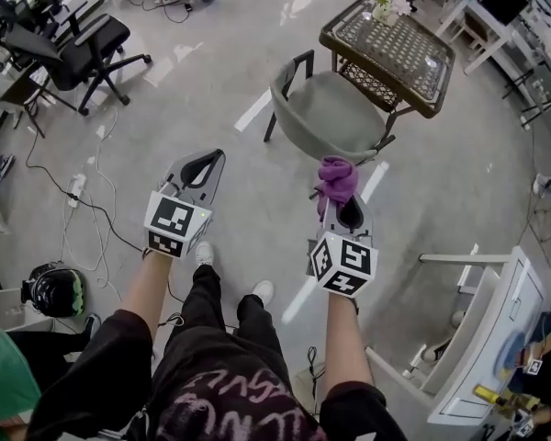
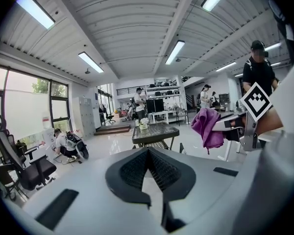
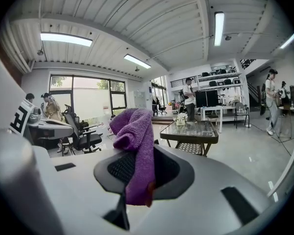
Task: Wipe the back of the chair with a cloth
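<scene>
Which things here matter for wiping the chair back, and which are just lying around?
For the job: purple cloth, held in the right gripper; grey chair.
Lying about: wicker table, black office chair, helmet, power strip.

Glass-topped wicker table [image 1: 390, 53] with perhaps flowers [image 1: 390, 7], black office chair [image 1: 92, 49] well apart.

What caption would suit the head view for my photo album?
Standing before a grey armchair, the right gripper grips a purple cloth; the left gripper is empty.

Cloth [image 1: 336, 178] purple, chair [image 1: 335, 122] grey, table [image 1: 399, 51] brn w/ mesh.
</scene>
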